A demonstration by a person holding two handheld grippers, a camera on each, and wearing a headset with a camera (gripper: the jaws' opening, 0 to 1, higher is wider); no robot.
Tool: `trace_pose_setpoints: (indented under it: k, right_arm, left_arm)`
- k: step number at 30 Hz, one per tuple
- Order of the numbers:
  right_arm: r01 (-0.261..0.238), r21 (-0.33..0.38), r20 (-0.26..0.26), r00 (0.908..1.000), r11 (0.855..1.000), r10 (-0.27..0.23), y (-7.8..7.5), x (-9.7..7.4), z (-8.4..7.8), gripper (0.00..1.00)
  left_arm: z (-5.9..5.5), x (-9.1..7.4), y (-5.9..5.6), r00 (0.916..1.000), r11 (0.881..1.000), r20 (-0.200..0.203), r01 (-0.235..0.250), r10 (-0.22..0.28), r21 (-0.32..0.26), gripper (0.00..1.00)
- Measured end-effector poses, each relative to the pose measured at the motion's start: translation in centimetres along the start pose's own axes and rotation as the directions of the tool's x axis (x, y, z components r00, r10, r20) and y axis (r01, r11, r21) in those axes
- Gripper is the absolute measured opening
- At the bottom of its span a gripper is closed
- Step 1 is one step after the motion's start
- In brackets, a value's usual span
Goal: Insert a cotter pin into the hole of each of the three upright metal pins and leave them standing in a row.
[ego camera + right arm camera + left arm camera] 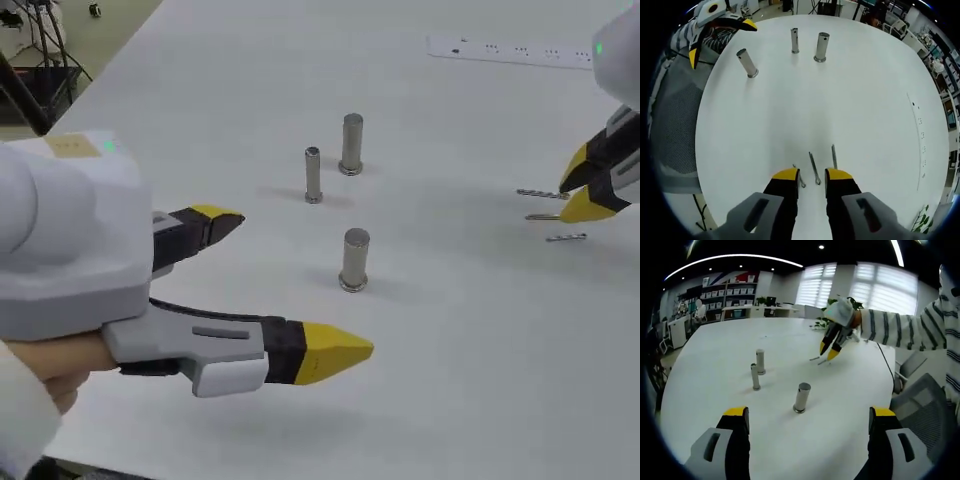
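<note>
Left gripper [280, 285]: jaws spread wide, nothing between them, held above the white table [470, 380] on the near side of the three upright metal pins [354, 260]. These stand apart in a loose triangle, not a row, and the thin pin [313, 175] stands beside a thicker one [352, 145]. Right gripper [812, 176]: jaws parted narrowly and grasping nothing. It is set low over three cotter pins [814, 167] that lie flat, close together and well apart from the uprights. The middle one runs between my tips. I cannot tell whether the tips touch the table. No cotter pin is fitted yet.

In my judgement the main risk is the pickup. The wires are thin and flat on a smooth top, so closing could skid the middle one away or catch its neighbour [834, 156] with it. A skewed grip would misalign it with the hole, which is too small to make out here. Pushing sideways on an unsupported upright could topple it, so my free gripper should steady it.
</note>
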State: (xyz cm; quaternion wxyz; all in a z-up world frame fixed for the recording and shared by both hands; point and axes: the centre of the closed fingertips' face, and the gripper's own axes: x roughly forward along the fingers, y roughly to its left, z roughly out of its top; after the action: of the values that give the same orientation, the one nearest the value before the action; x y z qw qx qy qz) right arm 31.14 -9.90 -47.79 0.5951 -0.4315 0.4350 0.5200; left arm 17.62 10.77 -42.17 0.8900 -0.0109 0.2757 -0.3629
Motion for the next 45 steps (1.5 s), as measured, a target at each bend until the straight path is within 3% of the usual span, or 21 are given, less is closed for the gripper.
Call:
trace_pose_setpoints:
  k: [12,23,29,32,38,40,45]
  right_arm:
    - [-0.020,-0.022,-0.070,0.9973,1.000,0.019,0.0,1.4,-1.1,0.07]
    - [-0.035,-0.020,-0.059,0.9977,0.999,0.034,0.7,1.1,-0.6,0.05]
    - [-0.013,-0.028,-0.039,0.9992,1.000,0.012,-0.1,1.3,-0.7,0.00]
    - [-0.029,-0.056,-0.029,0.9992,0.998,0.027,-0.3,1.2,-0.9,0.00]
    - [-0.016,0.032,0.018,0.9997,0.999,0.015,-0.6,1.2,-0.8,0.00]
    - [-0.010,0.107,0.017,0.9998,0.994,0.008,-0.6,1.2,-0.8,0.00]
    - [-0.012,0.070,0.031,0.9995,0.998,0.010,-0.7,1.2,-0.7,0.00]
  left_arm:
    - [-0.2,-0.1,0.0,1.0000,1.000,0.007,-0.005,0.005,-0.021,0.99]
    - [-1.0,0.3,-0.7,0.9998,0.999,-0.007,0.019,-0.019,-0.030,0.97]
    - [-1.1,0.3,-0.4,1.0000,0.999,0.003,-0.004,0.004,-0.046,0.97]
    - [-1.0,0.2,-0.3,1.0000,0.999,0.003,-0.006,0.006,-0.035,0.97]
    - [-0.8,0.0,-0.2,0.9999,0.999,0.010,-0.008,0.008,-0.034,0.97]
    - [-0.8,-0.1,-0.3,1.0000,1.000,0.006,-0.005,0.005,-0.031,0.97]
    - [-0.8,-0.3,-0.4,1.0000,1.000,0.006,-0.004,0.004,-0.027,0.97]
